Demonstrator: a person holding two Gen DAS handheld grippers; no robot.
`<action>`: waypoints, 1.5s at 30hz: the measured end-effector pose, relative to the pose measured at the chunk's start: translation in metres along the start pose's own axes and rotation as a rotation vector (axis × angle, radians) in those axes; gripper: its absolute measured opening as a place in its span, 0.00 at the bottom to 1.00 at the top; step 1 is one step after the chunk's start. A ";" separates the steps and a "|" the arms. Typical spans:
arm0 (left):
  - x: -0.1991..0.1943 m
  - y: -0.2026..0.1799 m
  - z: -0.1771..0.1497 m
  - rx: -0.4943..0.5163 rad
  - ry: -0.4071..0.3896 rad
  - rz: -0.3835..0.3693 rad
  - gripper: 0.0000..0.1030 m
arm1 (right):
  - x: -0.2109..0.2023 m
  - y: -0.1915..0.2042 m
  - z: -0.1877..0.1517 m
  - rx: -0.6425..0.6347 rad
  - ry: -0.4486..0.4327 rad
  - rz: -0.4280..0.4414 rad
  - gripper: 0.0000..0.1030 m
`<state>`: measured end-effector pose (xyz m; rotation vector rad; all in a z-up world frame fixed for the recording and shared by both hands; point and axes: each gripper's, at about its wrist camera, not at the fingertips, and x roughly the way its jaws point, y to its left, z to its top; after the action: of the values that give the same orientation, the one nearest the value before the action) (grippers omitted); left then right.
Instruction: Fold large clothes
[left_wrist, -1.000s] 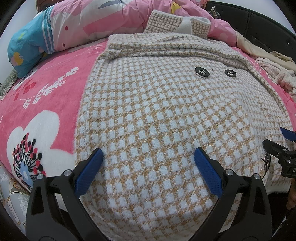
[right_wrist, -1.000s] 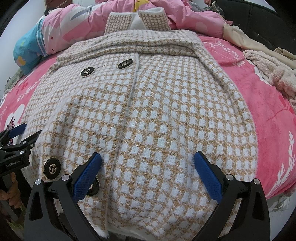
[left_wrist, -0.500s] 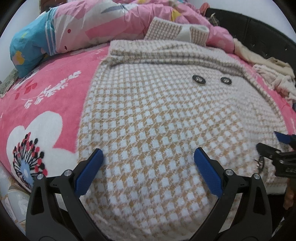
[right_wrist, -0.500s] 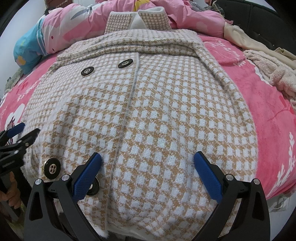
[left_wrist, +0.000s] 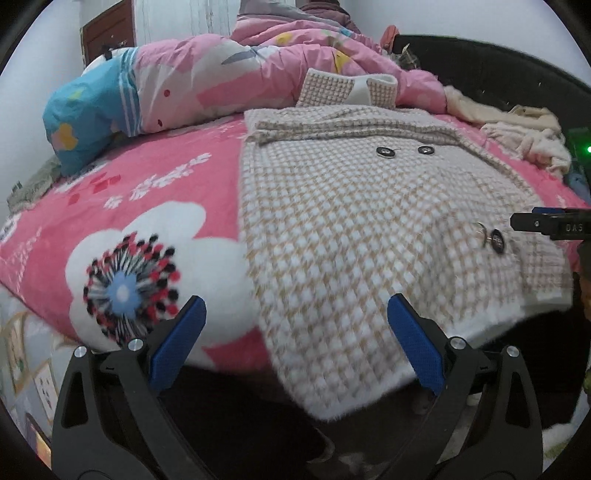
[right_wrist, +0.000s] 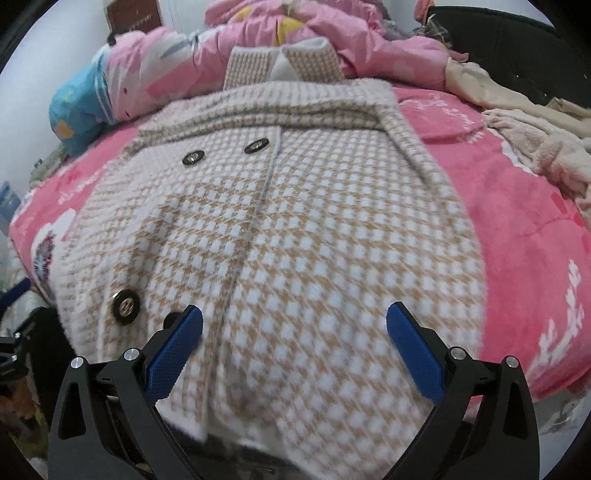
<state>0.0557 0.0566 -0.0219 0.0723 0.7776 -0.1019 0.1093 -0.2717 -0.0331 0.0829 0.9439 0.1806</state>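
Observation:
A tan-and-white checked coat (left_wrist: 354, 229) with black buttons lies flat, front up, on a pink flowered blanket (left_wrist: 147, 192); its hem hangs over the bed's near edge. It also shows in the right wrist view (right_wrist: 295, 236). My left gripper (left_wrist: 295, 343) is open and empty, low at the hem's left corner. My right gripper (right_wrist: 295, 343) is open and empty over the hem's right half. The right gripper's tip (left_wrist: 546, 221) shows at the right edge of the left wrist view.
A pink quilt roll with a blue end (left_wrist: 184, 92) lies behind the coat's collar. Cream and pink clothes (right_wrist: 524, 125) are piled at the right by a black headboard (left_wrist: 498, 70). The bed edge drops to dark floor below the hem.
Both grippers have pulled back and dropped toward the near bed edge; the coat now looks farther away and its hem edge is visible. Both stay open.

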 end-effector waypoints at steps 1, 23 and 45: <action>-0.004 0.003 -0.004 -0.017 -0.010 -0.022 0.92 | -0.005 -0.006 -0.004 0.009 -0.004 0.007 0.94; 0.064 0.036 -0.018 -0.339 0.216 -0.166 0.48 | -0.010 -0.109 -0.065 0.283 0.063 0.180 0.85; 0.042 -0.019 -0.040 -0.186 0.290 -0.178 0.10 | -0.031 -0.084 -0.097 0.375 0.085 0.337 0.09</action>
<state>0.0555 0.0394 -0.0807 -0.1624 1.0795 -0.1908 0.0227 -0.3605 -0.0783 0.5860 1.0364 0.3176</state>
